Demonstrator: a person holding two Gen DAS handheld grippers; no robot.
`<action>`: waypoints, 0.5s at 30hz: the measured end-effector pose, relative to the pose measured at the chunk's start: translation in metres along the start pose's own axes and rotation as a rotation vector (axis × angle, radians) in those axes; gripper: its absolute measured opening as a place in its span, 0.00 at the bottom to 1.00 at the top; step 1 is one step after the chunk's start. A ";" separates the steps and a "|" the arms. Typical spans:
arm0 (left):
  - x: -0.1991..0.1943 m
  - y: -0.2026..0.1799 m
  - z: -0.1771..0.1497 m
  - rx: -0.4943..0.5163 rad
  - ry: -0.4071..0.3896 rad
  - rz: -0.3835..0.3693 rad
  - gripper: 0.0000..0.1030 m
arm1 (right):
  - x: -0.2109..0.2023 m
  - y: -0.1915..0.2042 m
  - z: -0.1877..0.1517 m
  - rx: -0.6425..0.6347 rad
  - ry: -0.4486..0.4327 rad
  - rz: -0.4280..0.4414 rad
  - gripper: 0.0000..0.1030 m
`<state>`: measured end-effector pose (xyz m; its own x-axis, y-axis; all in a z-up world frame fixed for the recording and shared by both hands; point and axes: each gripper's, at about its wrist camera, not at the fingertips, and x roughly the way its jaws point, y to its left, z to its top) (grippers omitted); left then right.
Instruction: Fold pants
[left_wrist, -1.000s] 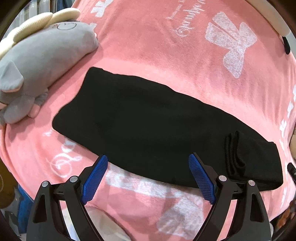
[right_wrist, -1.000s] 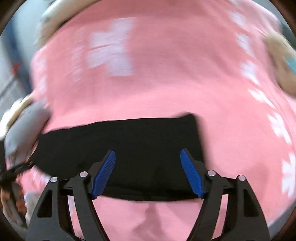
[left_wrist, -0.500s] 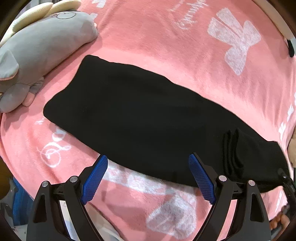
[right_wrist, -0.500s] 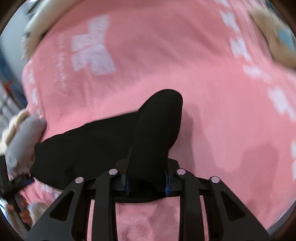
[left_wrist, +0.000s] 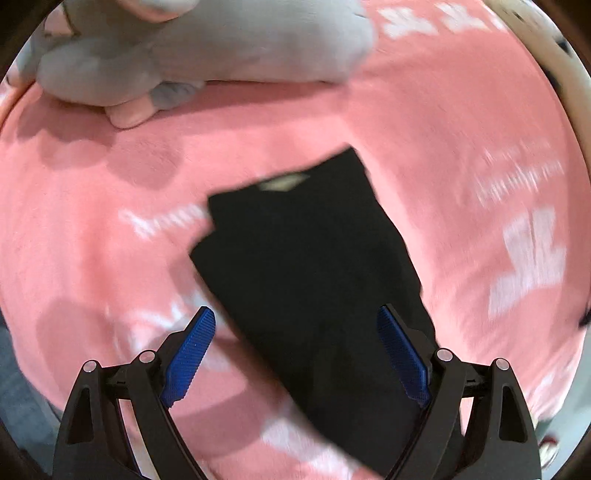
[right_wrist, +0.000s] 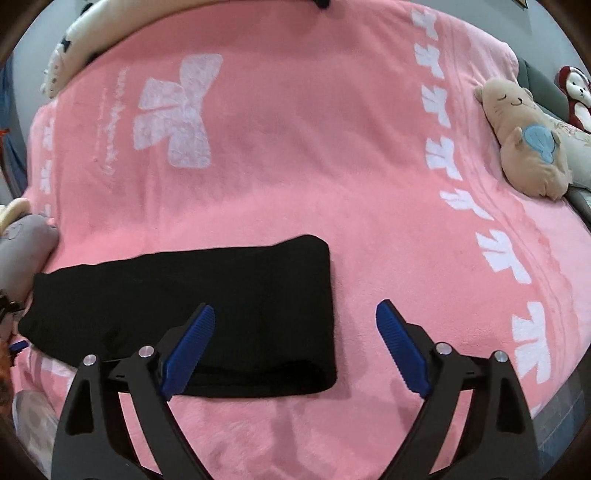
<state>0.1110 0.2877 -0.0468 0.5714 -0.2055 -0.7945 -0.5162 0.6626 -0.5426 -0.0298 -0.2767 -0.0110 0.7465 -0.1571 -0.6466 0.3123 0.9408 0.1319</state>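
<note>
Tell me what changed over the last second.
The right gripper, shut on the pants' end half a second ago, has let go; its jaws now stand open over the folded, shorter pants. The left gripper swung toward the waistband end, jaws open throughout. The blanket and plush toys stayed put.

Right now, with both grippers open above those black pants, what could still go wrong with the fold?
The pants lie loose; neither the left gripper nor the right gripper holds them, so the layers might slip apart. The grey plush toy sits close and could get bumped. The left view is blurred, so aim may suffer.
</note>
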 end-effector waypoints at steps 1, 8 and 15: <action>0.005 0.003 0.004 -0.011 0.008 -0.008 0.84 | -0.004 0.003 -0.001 -0.005 -0.002 -0.001 0.85; 0.018 -0.021 0.004 0.115 -0.067 0.101 0.48 | -0.002 0.030 -0.008 -0.022 0.019 0.046 0.85; -0.043 -0.107 -0.025 0.431 -0.160 -0.014 0.10 | 0.001 0.043 -0.013 -0.035 0.021 0.086 0.85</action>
<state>0.1256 0.2075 0.0385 0.6855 -0.1250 -0.7173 -0.2143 0.9069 -0.3629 -0.0229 -0.2330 -0.0158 0.7569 -0.0693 -0.6499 0.2269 0.9604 0.1618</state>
